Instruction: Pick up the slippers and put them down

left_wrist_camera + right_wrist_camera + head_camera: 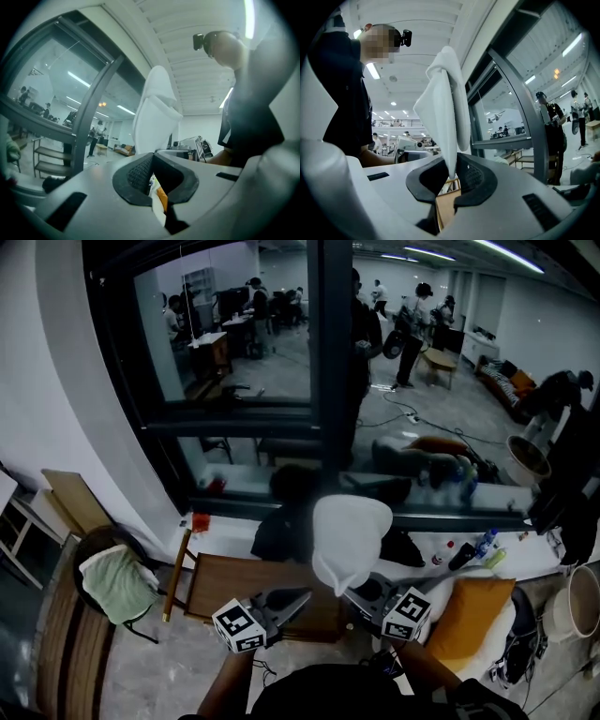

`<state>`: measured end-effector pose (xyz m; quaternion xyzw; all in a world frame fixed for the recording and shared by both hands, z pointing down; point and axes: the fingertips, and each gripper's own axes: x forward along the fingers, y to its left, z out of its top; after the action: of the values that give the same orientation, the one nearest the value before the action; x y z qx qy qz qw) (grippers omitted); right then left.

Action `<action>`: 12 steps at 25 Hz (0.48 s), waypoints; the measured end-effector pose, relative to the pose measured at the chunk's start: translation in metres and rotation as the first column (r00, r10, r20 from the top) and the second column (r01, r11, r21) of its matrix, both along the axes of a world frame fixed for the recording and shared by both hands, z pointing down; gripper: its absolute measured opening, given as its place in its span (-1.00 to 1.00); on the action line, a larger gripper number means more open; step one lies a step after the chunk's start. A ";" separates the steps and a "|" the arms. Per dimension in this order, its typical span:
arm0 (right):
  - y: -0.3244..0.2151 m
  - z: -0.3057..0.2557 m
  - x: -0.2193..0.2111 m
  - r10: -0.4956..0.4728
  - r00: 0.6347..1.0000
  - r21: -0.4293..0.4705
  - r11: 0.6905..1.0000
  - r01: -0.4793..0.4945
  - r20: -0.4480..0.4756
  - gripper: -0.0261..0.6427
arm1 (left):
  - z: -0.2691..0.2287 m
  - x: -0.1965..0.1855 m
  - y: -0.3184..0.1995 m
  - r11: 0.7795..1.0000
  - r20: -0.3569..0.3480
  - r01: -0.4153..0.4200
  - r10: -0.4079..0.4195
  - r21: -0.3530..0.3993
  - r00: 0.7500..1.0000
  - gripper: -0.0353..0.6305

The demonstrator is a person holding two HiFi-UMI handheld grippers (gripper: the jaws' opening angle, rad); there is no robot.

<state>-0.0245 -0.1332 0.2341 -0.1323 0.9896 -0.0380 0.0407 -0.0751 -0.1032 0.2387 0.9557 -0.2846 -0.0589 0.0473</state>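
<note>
The slipper [349, 538] stands upright at the centre of the frame, its long axis vertical. The right gripper [354, 592] pinches its lower edge. The left gripper [302, 596] is just beside it on the left, jaws pressed together on nothing, so I judge the right one must lower it.

Head view: the camera sits on my head, facing forward and steeply down. My left hand-held gripper [302, 596] sits low left and my right hand-held gripper [351, 593] low right, both close under the lens.

Left gripper view: the camera rides on that gripper, very near its own jaws, and looks along them across towards my body.

Right gripper view: the mirror case, looking along its jaws back at me from the other side.

Shared by all three: the white slipper [349, 540] and the dark window frame [333, 381].
</note>
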 end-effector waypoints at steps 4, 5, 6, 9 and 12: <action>-0.007 0.005 -0.002 -0.003 1.000 -0.030 1.000 0.003 0.012 -0.77 | 0.001 -0.003 -0.006 1.000 -0.009 0.010 -0.010 -0.009 1.000 -0.86; -0.008 0.007 -0.002 -0.005 1.000 -0.041 0.999 0.005 0.014 -0.77 | 0.002 -0.003 -0.007 1.000 -0.009 0.012 -0.012 -0.013 1.000 -0.86; -0.010 0.010 -0.003 -0.008 1.000 -0.051 0.999 0.008 0.016 -0.77 | 0.004 -0.004 -0.008 1.000 -0.008 0.016 -0.016 -0.018 1.000 -0.86; -0.014 0.020 -0.008 -0.017 1.000 -0.100 0.995 0.019 0.024 -0.77 | 0.014 -0.011 -0.011 0.999 -0.006 0.029 -0.029 -0.045 1.000 -0.86; -0.013 0.036 -0.013 -0.024 0.999 -0.188 0.982 0.030 0.038 -0.77 | 0.033 -0.020 -0.007 0.993 -0.023 0.043 -0.046 -0.108 0.999 -0.86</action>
<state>-0.0377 -0.1461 0.2705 -0.1214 0.9824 -0.1346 0.0453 -0.0949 -0.1105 0.2715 0.9443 -0.3079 -0.0568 0.1011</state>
